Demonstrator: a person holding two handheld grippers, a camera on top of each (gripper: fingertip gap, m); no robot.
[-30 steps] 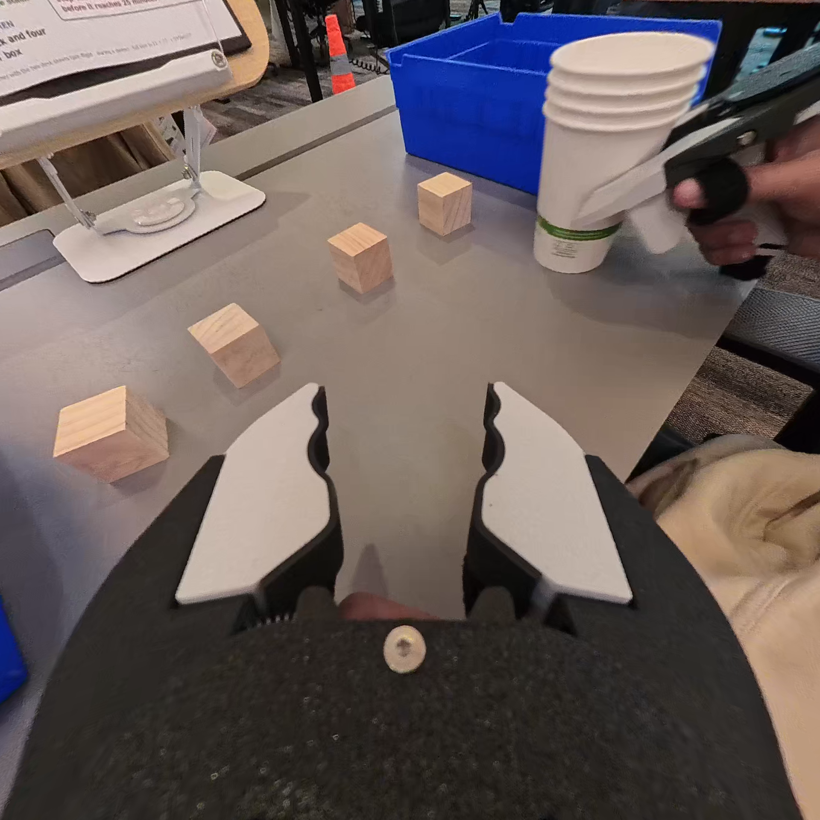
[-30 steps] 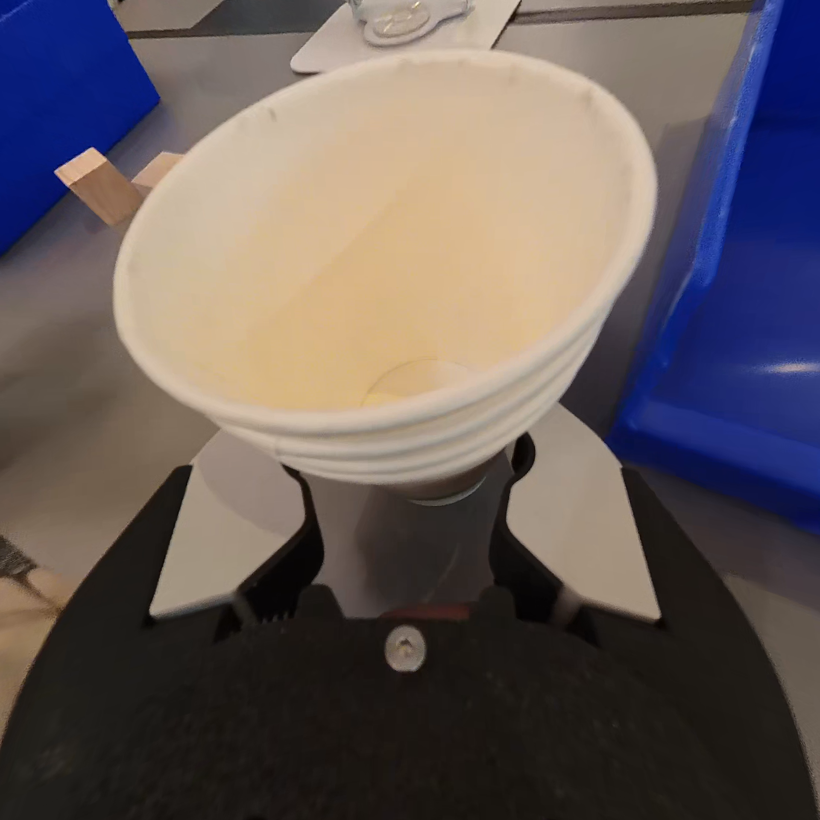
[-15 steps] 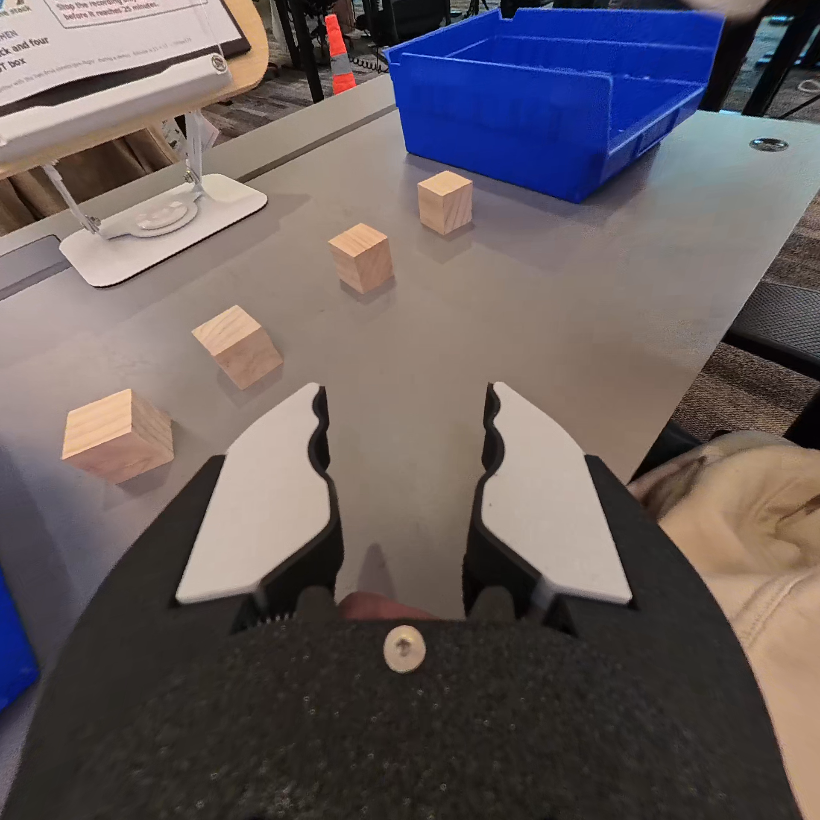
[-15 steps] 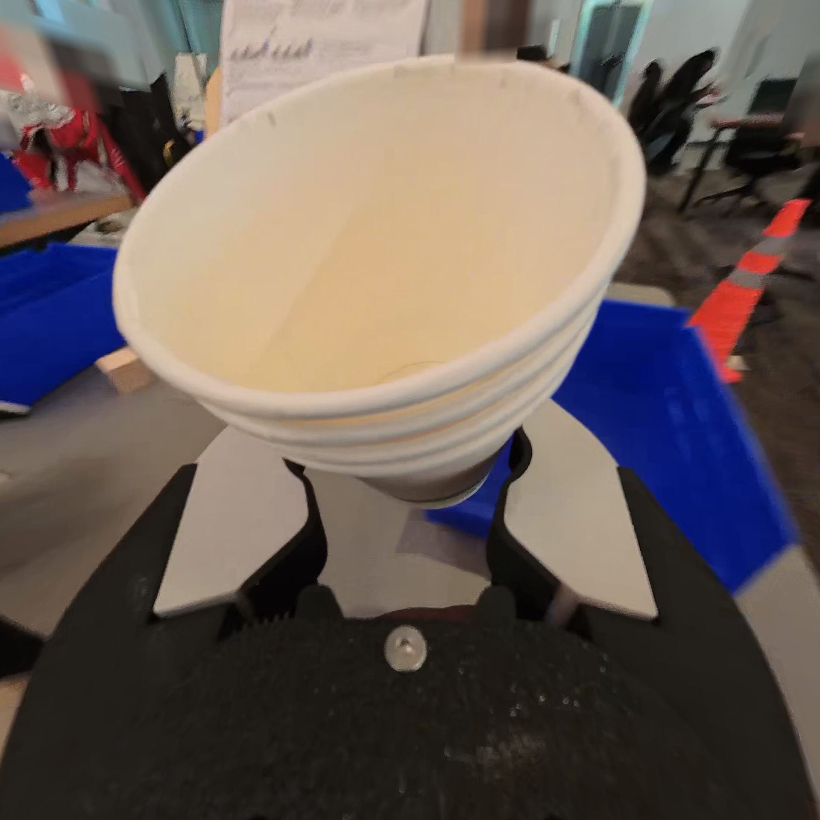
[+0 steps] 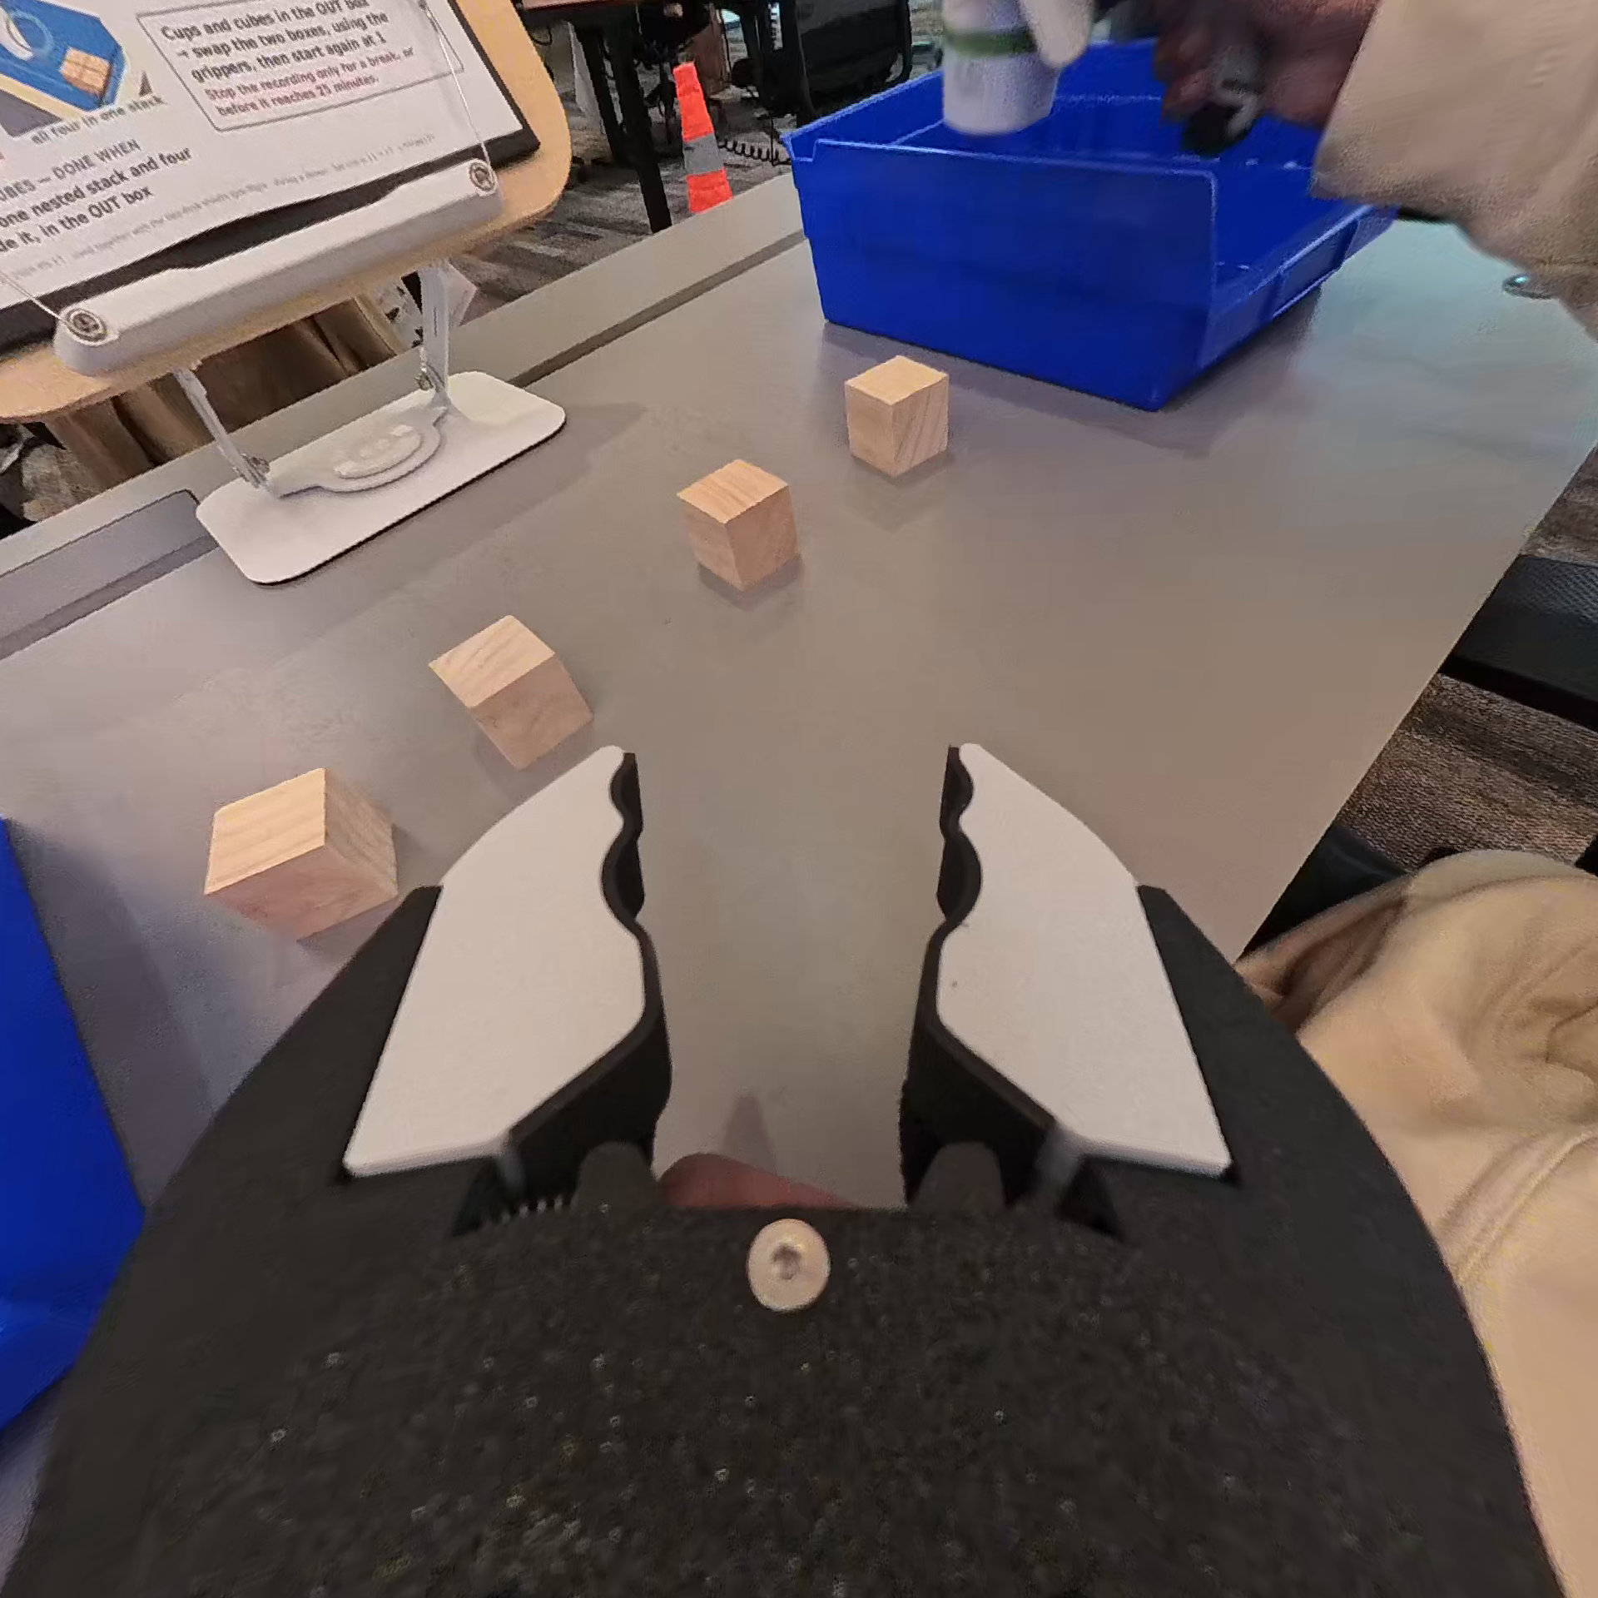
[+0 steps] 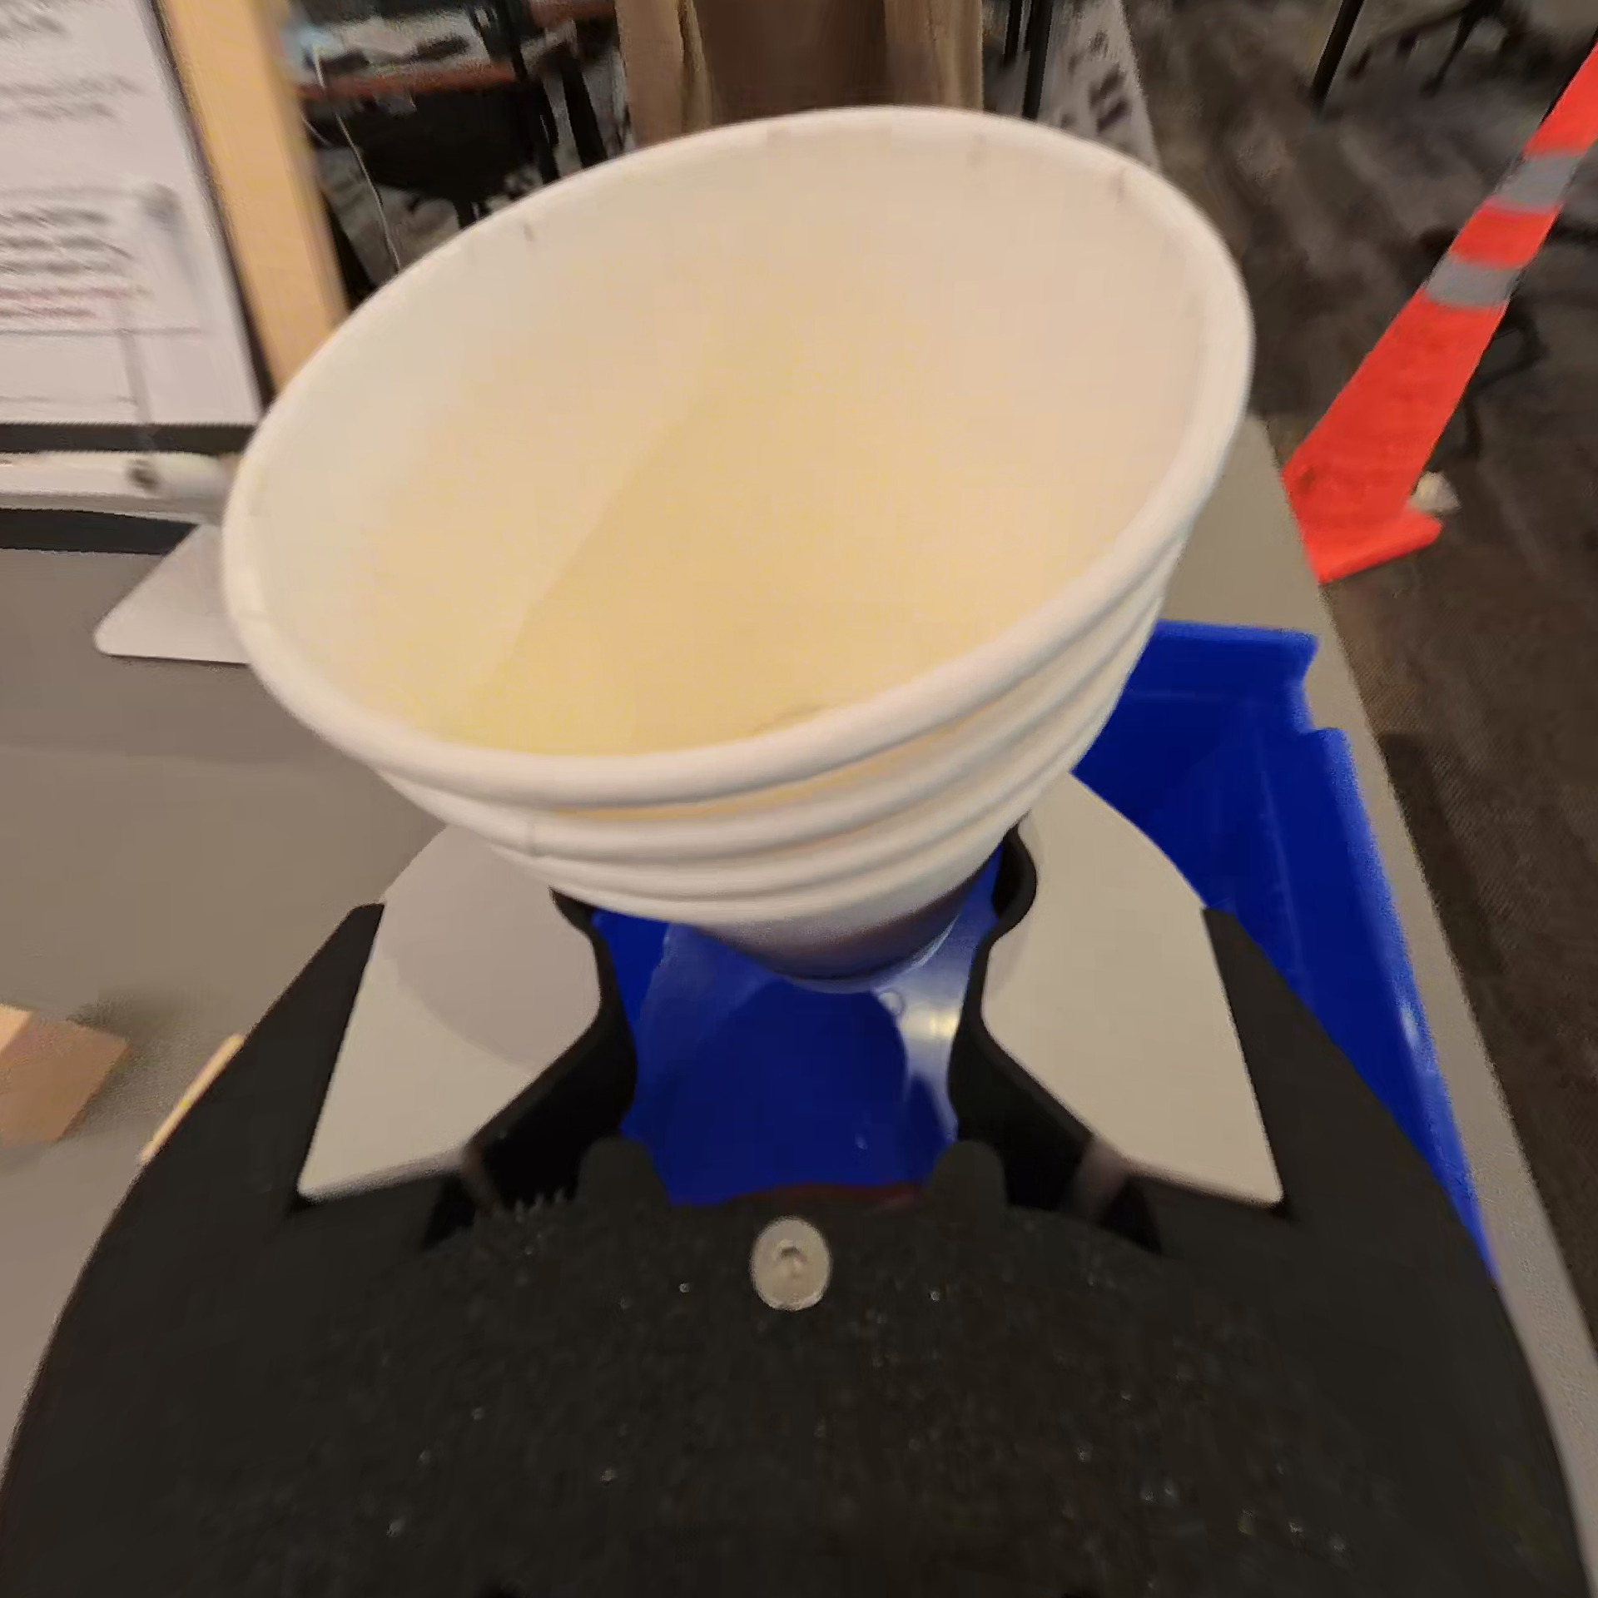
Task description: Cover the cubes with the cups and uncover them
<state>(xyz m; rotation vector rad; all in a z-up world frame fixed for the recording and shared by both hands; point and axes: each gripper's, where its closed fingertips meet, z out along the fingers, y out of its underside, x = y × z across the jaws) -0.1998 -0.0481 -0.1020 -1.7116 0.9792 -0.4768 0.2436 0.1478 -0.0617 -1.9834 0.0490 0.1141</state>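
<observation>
Several wooden cubes lie in a curved row on the grey table [image 5: 1124,692]: the nearest [image 5: 298,852], then one [image 5: 510,687], one [image 5: 739,523] and the farthest [image 5: 897,415]. My left gripper [image 5: 787,770] is open and empty, low over the table to the right of the near cubes. My right gripper [image 6: 795,908] is shut on the lower part of a nested stack of white paper cups [image 6: 735,476], mouth up and tilted. In the left wrist view the stack [image 5: 994,69] hangs blurred above the far blue bin [image 5: 1038,259].
A document stand [image 5: 259,173] with a white base [image 5: 380,467] stands at the back left. A second blue box [image 5: 43,1124] sits at the left edge. An orange cone [image 6: 1427,346] stands on the floor beyond. A cream sleeve [image 5: 1470,1081] lies at the right.
My right gripper has lifted the cup stack off the table and carried it up and back over the far blue bin. My left gripper has stayed open and almost still.
</observation>
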